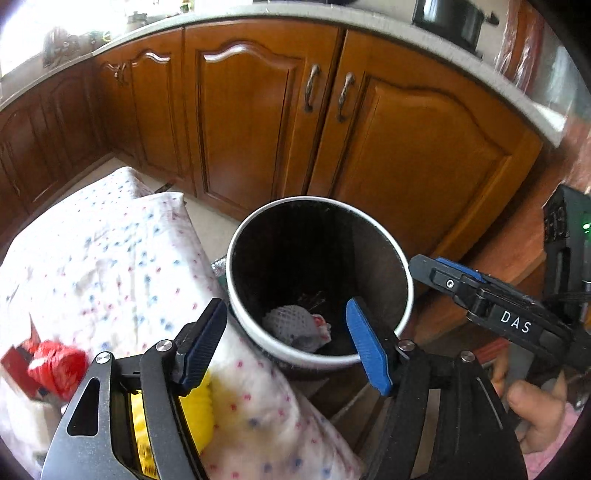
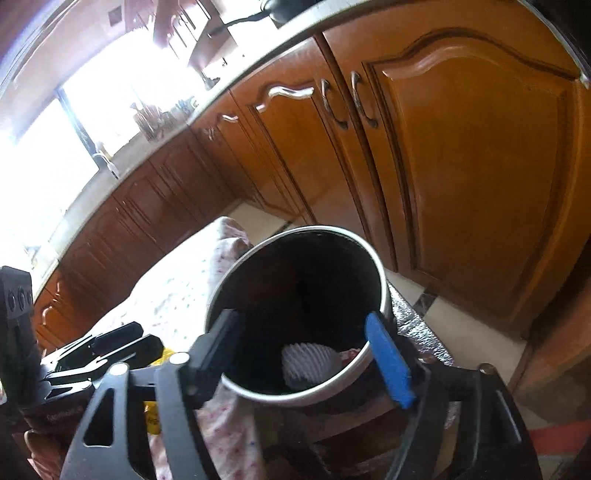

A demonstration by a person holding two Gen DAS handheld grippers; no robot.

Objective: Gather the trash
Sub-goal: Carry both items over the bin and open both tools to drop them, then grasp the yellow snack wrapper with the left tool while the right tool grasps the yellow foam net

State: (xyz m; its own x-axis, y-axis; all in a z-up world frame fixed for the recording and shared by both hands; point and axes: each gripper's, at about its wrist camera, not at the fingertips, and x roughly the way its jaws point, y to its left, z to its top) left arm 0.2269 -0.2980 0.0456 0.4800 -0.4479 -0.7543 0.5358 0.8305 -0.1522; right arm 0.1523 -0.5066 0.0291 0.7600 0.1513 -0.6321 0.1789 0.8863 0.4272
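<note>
One grey mesh wad [image 1: 295, 326] with red-white scrap, lying on bottom of black white-rimmed bin [image 1: 236, 302]. Left gripper [image 1: 286, 347] spread, empty, over near rim. Right gripper [image 2: 310, 350] spread, empty. Dotted cloth [image 1: 110, 258] left; two cabinet handles [image 1: 312, 92] far.

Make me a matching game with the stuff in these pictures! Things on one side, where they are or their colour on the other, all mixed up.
Things:
1. grey crumpled wad
2. red wrapper
3. black pot
4. trash bin

Matches:
A. on the countertop
B. white rim, dark inside
C. at the bottom of the bin
D. on the dotted cloth

Pairs: 1-C, 2-D, 3-A, 4-B
</note>
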